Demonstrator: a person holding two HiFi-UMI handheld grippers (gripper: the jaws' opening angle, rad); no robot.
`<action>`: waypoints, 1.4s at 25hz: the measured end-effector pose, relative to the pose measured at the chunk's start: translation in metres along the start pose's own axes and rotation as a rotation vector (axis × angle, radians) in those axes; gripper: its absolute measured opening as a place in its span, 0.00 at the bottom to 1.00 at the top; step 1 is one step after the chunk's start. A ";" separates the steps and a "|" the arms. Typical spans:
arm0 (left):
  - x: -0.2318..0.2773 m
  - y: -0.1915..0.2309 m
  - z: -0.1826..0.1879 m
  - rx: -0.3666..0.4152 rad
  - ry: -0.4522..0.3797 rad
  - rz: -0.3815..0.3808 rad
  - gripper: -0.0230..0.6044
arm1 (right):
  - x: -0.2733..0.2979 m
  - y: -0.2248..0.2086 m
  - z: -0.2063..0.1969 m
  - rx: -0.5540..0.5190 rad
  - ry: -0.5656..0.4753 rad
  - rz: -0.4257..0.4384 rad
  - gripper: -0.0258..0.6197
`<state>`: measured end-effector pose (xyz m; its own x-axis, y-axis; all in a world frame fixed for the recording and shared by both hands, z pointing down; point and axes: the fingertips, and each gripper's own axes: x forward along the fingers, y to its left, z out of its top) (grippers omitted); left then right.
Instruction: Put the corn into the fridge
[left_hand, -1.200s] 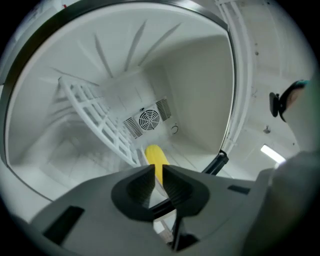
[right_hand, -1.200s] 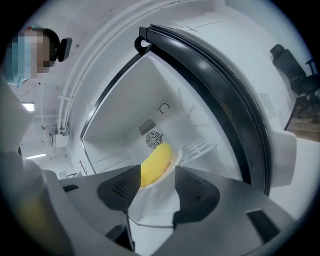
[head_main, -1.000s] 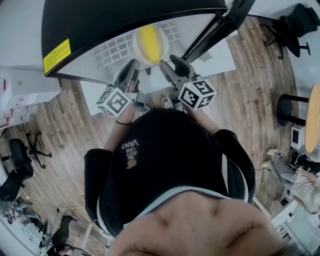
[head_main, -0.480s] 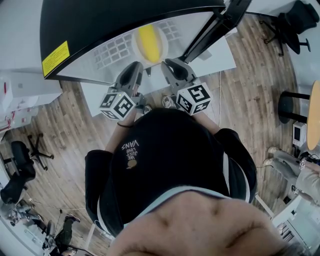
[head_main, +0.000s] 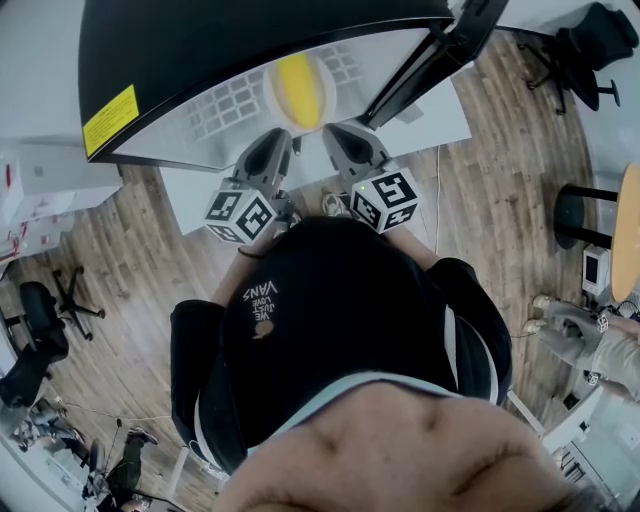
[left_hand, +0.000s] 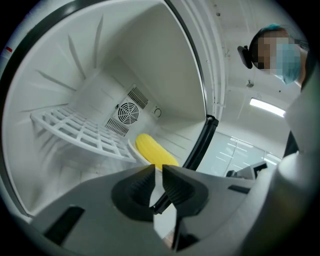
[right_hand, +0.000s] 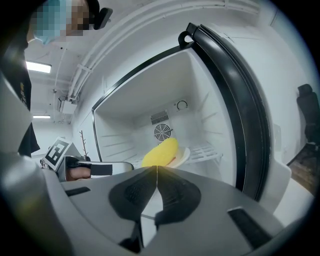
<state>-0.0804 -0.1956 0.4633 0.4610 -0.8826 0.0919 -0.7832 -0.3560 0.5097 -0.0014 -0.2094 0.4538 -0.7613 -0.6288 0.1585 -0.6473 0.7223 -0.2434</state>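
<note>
Placement looks done: seeing corn (head_main: 300, 88) lying on a white plate (right_hand: 183, 156) inside the fridge (head_main: 200, 50), in front of the rear fan grille (left_hand: 129, 113) and right at the white rack (left_hand: 80, 132). Can't tell whether the plate sits on the rack or just against its edge. No contact between corn and either gripper. Reading right gripper (right_hand: 157, 169) as fully closed, fingers (right_hand: 177, 195) meeting tip to tip with nothing pinched between them. Reading left gripper (left_hand: 158, 170) as cracked open by a narrow slit, fingers (left_hand: 135, 192) apart and empty too. Both held side by side at the mouth of the compartment, pointing in toward the corn, near it but clear. Fridge standing open, with the black seal (left_hand: 200, 145) showing along the edge of the opening. So nothing left to carry or release. What's left, judging by this: back both grippers out of the opening, then maybe swing the door shut, though the task line asks only for the corn to go in. Low risk, just mind the plate rim and rack while pulling out.
</note>
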 end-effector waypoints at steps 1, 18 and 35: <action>0.001 0.000 0.000 0.000 0.001 -0.002 0.12 | 0.001 0.000 0.000 0.000 0.001 0.001 0.06; 0.014 0.009 0.005 -0.014 0.002 0.005 0.12 | 0.017 -0.005 0.004 0.017 0.005 0.020 0.06; 0.024 0.021 0.014 -0.012 -0.005 0.025 0.12 | 0.036 -0.013 0.010 0.009 -0.001 0.031 0.06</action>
<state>-0.0918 -0.2291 0.4643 0.4396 -0.8925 0.1007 -0.7891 -0.3303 0.5179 -0.0197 -0.2446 0.4532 -0.7811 -0.6063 0.1495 -0.6229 0.7392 -0.2563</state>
